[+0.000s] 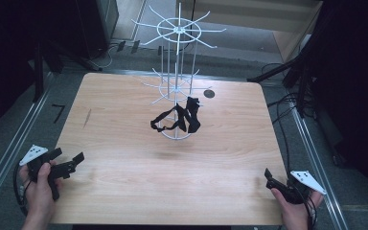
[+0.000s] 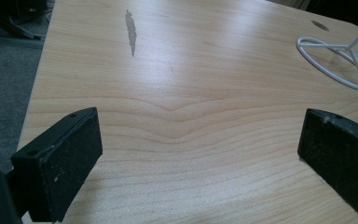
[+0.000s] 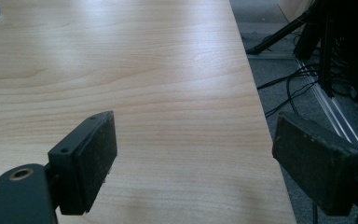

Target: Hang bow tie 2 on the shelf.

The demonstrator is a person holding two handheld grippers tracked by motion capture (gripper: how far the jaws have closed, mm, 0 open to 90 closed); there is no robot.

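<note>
With both my left hand-held gripper and right hand-held gripper wide open and empty, the black strap hangs well ahead between them on the wire rack, which I judge a snagging tug could topple.

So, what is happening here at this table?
A person holds a hand-held gripper in each hand at the near corners of the wooden table. The left hand-held gripper and the right hand-held gripper are both open and hold nothing. A black strap hangs on the white wire rack, untouched.
</note>
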